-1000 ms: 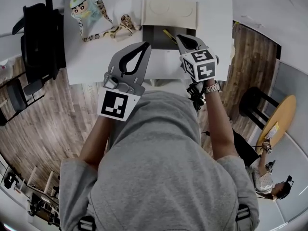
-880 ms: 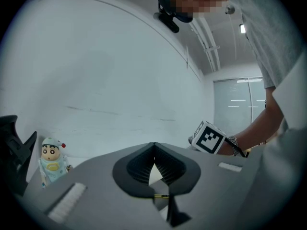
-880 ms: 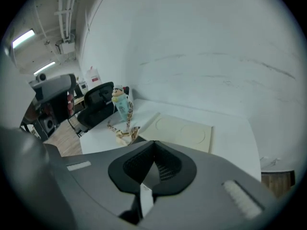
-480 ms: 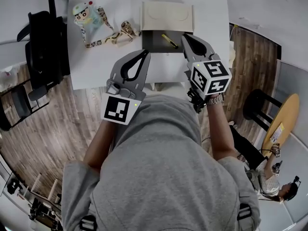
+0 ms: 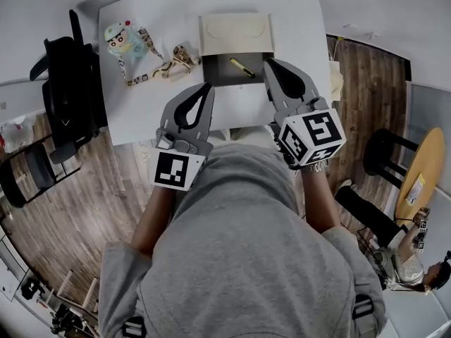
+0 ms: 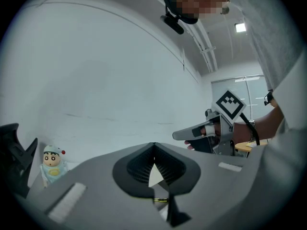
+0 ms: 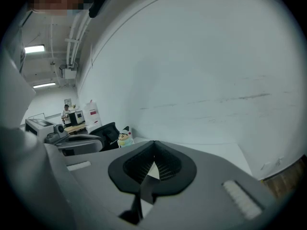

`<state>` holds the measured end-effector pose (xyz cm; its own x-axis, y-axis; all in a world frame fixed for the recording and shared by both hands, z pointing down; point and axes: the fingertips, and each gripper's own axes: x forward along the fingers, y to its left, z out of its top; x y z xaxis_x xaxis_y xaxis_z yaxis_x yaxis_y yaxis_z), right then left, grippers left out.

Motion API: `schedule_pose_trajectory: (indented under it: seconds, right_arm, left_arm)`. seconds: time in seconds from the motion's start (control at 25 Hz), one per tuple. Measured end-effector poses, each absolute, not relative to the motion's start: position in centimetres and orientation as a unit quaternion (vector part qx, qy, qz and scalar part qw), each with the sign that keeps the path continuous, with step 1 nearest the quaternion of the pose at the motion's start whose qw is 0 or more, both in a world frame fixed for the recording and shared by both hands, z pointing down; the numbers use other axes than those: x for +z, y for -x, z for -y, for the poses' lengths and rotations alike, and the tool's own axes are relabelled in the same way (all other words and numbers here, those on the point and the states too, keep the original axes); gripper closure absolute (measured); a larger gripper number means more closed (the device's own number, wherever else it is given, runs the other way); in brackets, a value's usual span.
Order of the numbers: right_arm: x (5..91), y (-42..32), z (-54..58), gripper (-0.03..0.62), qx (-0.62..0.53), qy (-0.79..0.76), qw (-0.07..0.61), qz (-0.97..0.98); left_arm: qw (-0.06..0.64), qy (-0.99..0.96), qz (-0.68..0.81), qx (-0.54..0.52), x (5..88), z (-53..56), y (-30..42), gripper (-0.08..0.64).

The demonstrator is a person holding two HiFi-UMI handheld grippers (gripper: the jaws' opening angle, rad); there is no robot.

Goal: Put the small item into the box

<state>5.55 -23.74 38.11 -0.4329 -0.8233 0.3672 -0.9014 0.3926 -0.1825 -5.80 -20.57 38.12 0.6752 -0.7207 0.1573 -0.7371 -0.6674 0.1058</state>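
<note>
A small yellow item (image 5: 242, 67) lies inside the dark open box (image 5: 218, 74), whose cream lid (image 5: 236, 32) is folded back at the table's far edge. My right gripper (image 5: 268, 63) is shut on nothing, its tips just right of the box and near its front corner. Lower down, my left gripper (image 5: 206, 87) is also shut and holds nothing, in front of the box's left part. In the left gripper view a sliver of the yellow item (image 6: 160, 201) shows through the shut left gripper (image 6: 153, 145). The right gripper (image 7: 154, 143) points along the white table.
A cartoon doll (image 5: 125, 37) and a patterned strap (image 5: 168, 60) lie on the white table (image 5: 141, 104) left of the box. A black chair (image 5: 67, 83) stands at the table's left. At the right are a black stool (image 5: 384, 153) and a round yellow table (image 5: 423, 174).
Both grippers have drawn back toward my body. The right gripper has left the box's front edge, and the yellow item stays lying in the box.
</note>
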Motion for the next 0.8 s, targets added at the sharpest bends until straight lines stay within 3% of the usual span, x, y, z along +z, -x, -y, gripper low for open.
schedule_pose_trajectory:
  seconds: [0.8]
  right_arm:
    - [31.9,-5.8,19.2,0.577,0.125,-0.535,0.047,0.834]
  left_arm:
    - [0.031,-0.908,0.418,-0.009,33.4,20.8,5.8,0.557]
